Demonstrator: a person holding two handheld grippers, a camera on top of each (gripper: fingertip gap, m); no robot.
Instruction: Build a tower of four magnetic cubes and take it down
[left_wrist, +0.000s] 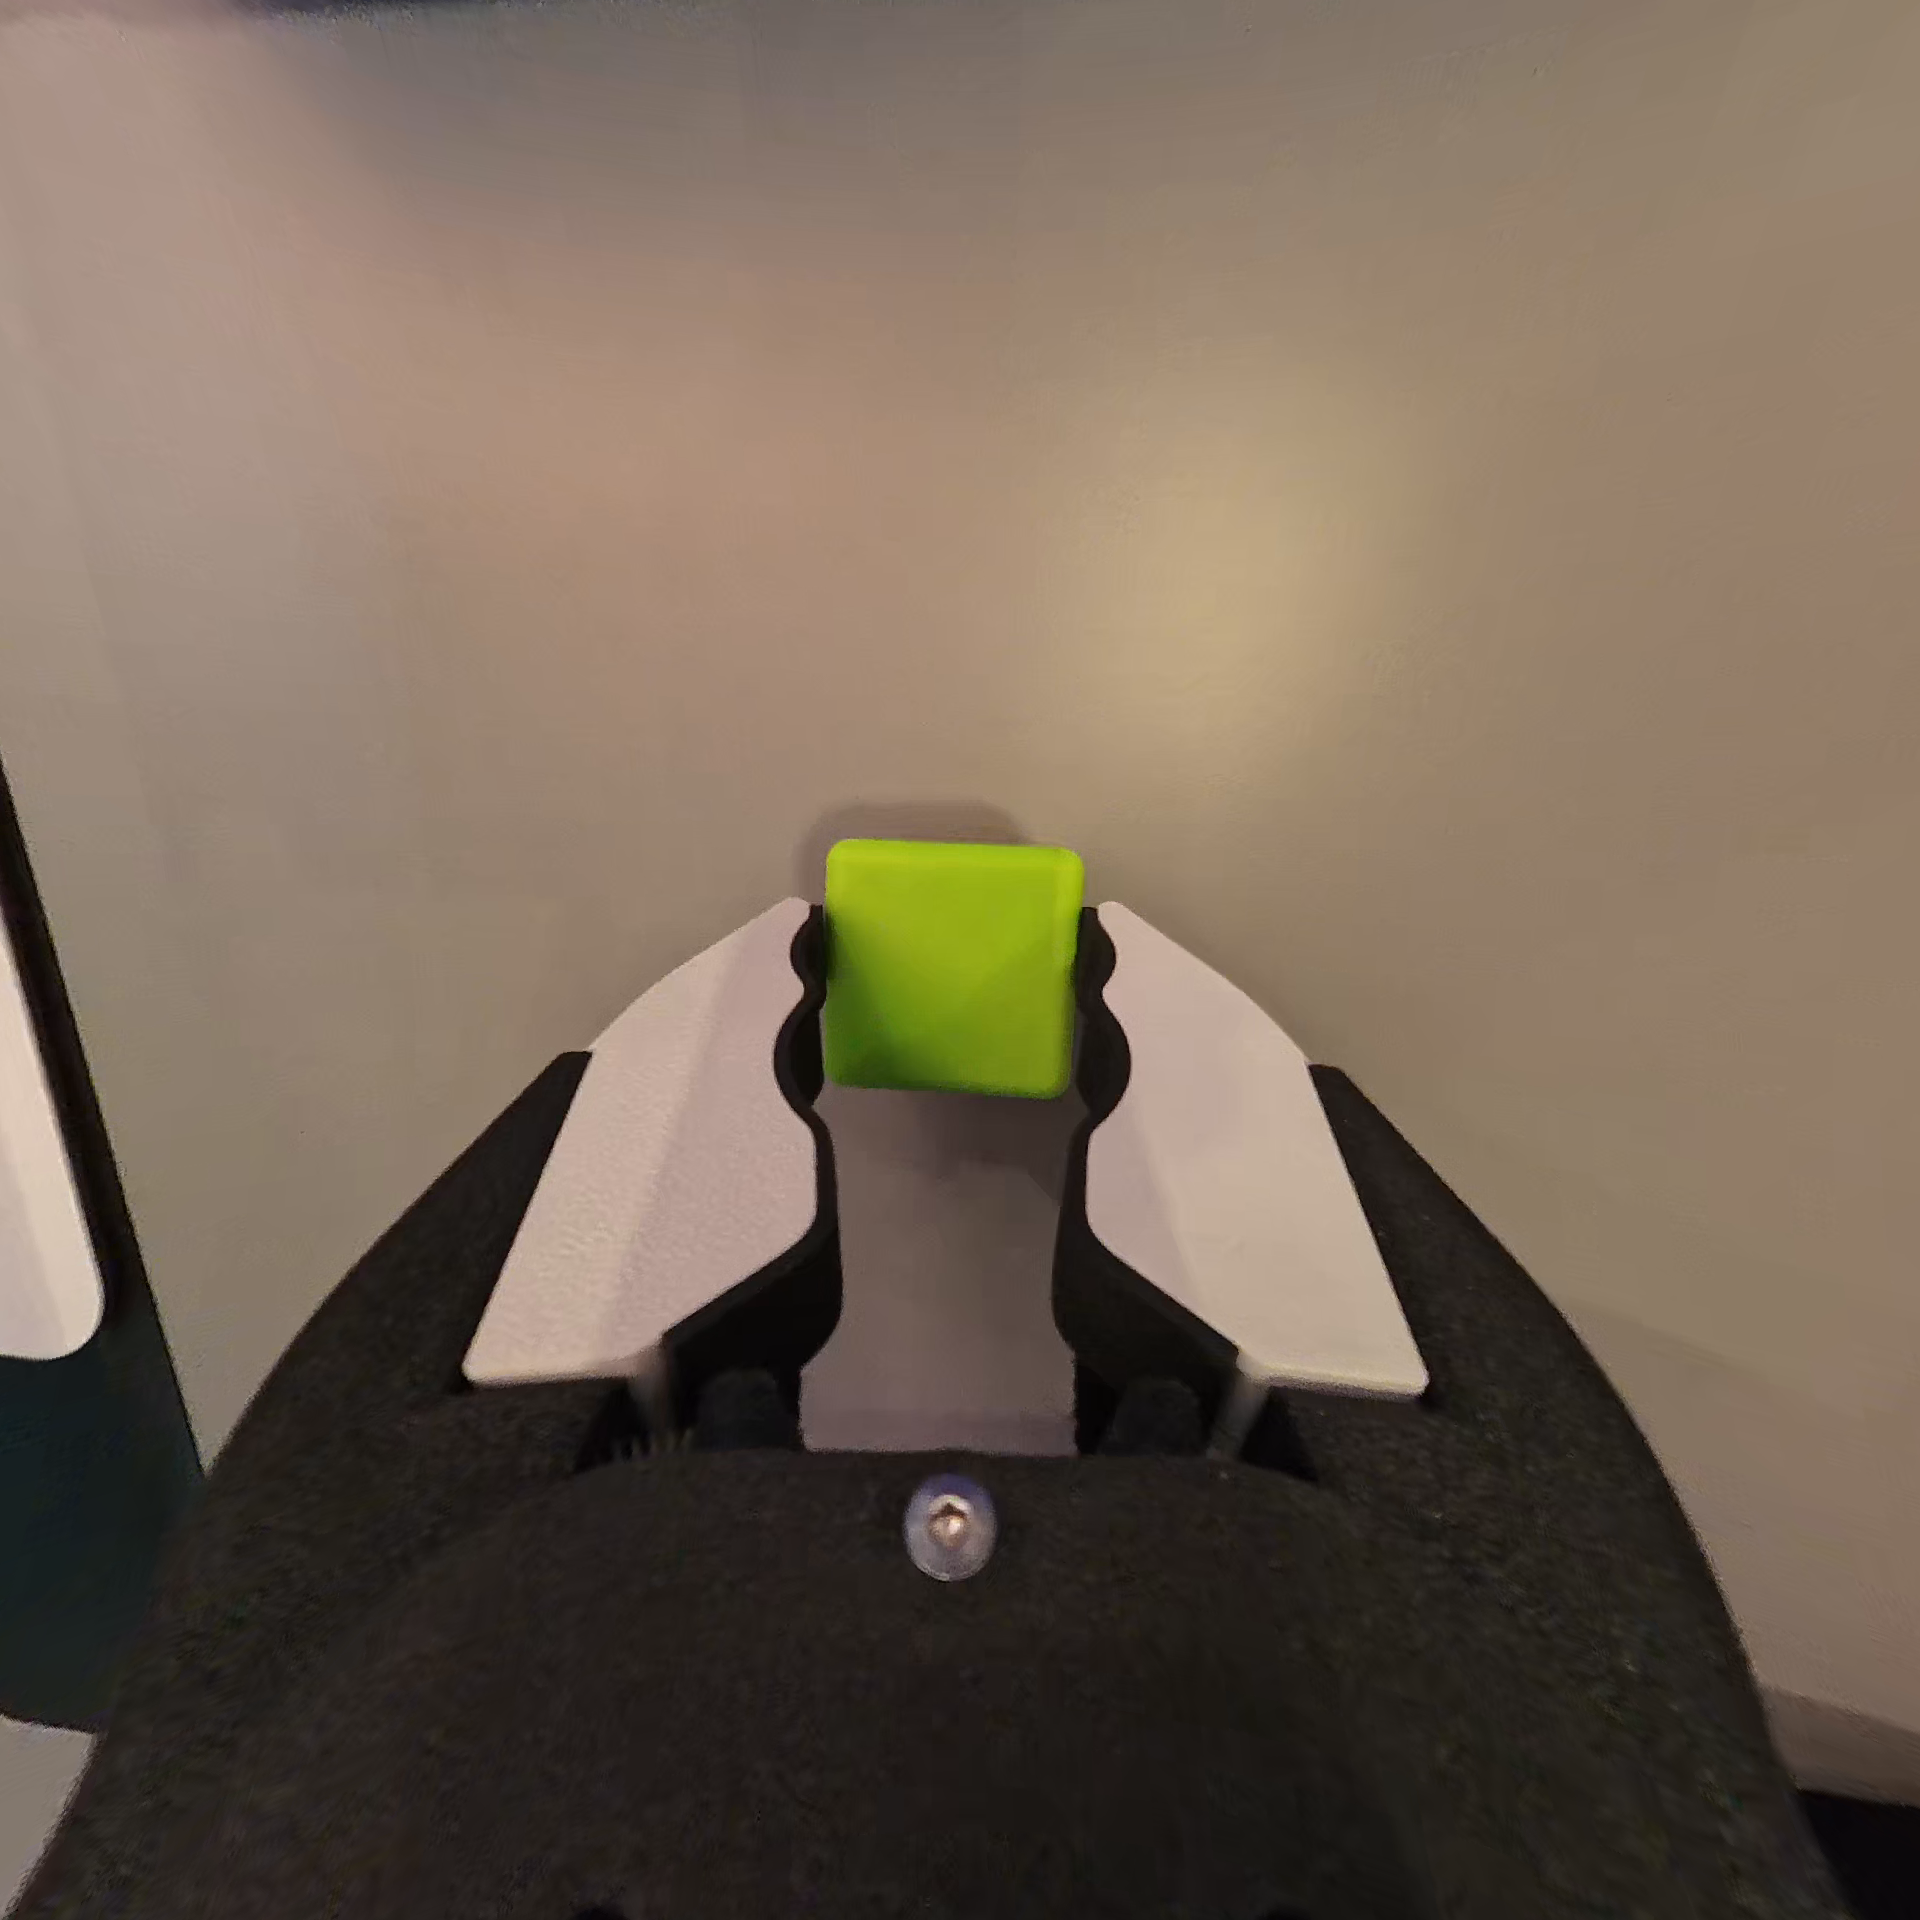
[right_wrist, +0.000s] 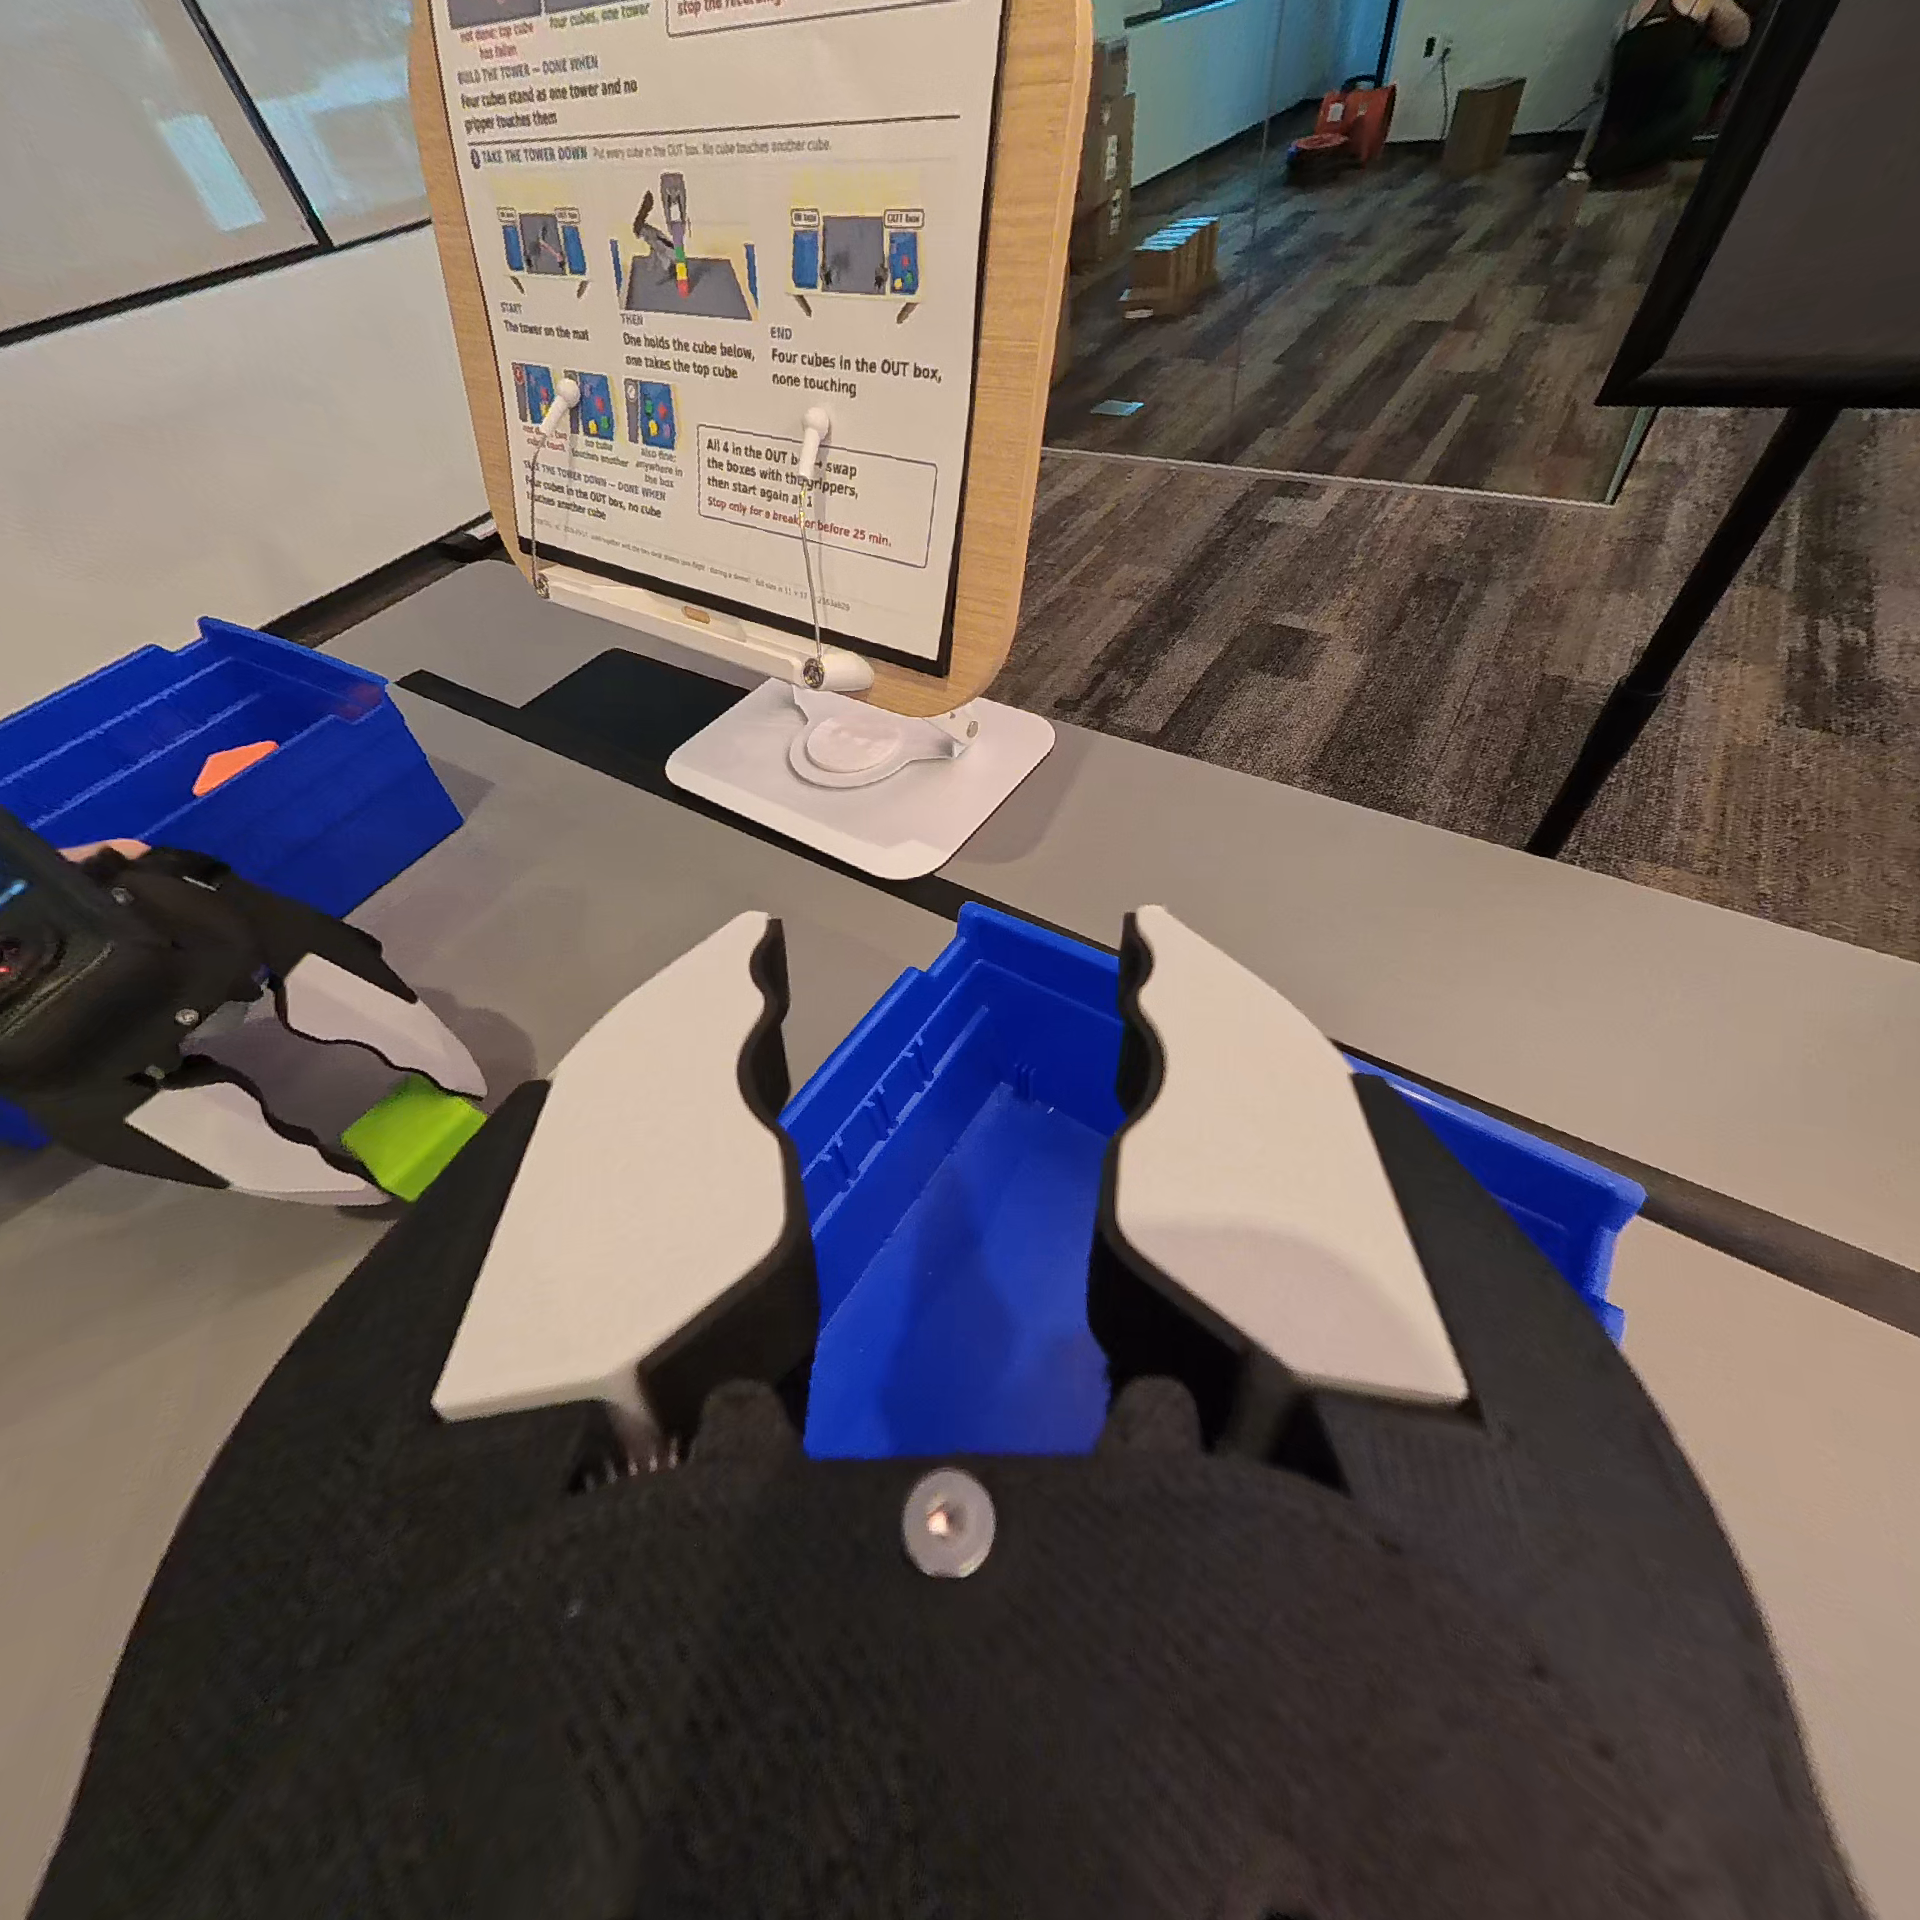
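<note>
Green cube clamped in left tongs, underside hidden, right tongs apart over blue bin

Warm, dim light, wide-angle bending at edges, slight motion blur.

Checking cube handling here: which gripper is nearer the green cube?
Left. The left gripper is shut on the green cube, holding it between its fingertips. The right gripper is open and apart, over a blue bin, the cube off to its left.

Lime-green cube (rounded edges) pinched between left claw tips.
</note>
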